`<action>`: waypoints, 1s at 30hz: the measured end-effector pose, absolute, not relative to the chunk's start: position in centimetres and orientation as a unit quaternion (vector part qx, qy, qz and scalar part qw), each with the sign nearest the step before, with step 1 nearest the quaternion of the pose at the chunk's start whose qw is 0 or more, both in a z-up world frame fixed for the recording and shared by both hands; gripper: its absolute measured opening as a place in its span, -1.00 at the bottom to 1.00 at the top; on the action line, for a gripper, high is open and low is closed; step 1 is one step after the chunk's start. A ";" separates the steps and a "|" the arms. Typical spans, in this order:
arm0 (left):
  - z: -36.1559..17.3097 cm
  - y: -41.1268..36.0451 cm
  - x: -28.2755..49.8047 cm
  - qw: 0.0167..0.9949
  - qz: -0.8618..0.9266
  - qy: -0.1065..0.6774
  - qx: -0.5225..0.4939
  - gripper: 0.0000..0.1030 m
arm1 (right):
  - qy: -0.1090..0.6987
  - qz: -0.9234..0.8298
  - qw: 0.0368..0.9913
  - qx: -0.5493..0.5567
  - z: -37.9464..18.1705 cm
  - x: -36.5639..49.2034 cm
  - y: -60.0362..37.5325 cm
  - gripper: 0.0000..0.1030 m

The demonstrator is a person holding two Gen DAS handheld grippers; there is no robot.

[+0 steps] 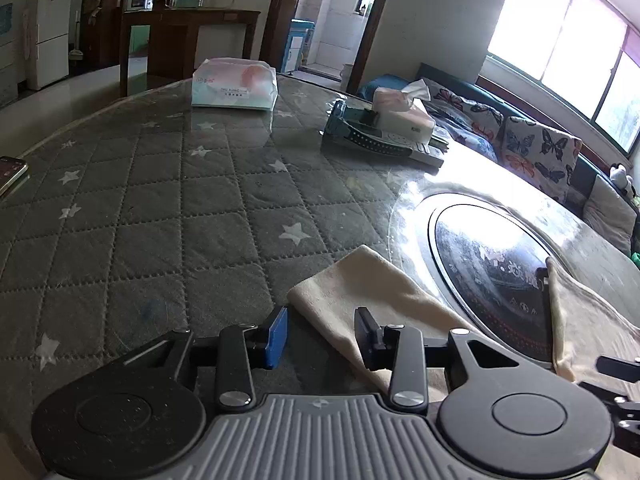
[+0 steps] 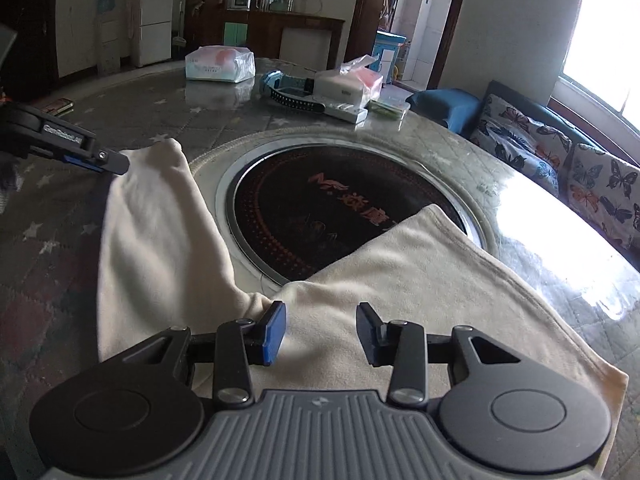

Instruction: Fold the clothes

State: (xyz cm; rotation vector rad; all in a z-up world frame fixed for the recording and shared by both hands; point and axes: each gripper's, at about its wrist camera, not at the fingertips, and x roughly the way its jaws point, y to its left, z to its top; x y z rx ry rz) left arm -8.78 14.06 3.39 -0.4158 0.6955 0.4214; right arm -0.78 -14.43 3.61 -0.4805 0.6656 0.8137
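A cream garment [image 2: 420, 280] lies spread on the round table, with one sleeve or leg [image 2: 156, 216] stretching to the far left and another part toward the black hob. My right gripper [image 2: 322, 334] is open just above the garment's middle. My left gripper [image 1: 322, 336] is open, its jaws on either side of the end of the left cream part [image 1: 360, 284]. It also shows from the side in the right wrist view [image 2: 108, 160], at that part's far end.
A round black induction hob [image 2: 344, 208] sits sunk in the table's centre, partly under the garment. A wipes pack [image 2: 220, 64], a tissue box [image 2: 348, 86], a blue watch [image 2: 288, 92] and a phone [image 1: 12, 174] lie on the quilted table cover [image 1: 160, 208]. A sofa [image 2: 560, 148] stands right.
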 end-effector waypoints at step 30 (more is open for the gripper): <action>14.0 -4.2 -10.2 0.966 -0.119 0.198 -0.119 -0.92 | 0.308 0.296 0.897 -0.110 9.0 -3.4 -28.8 -0.25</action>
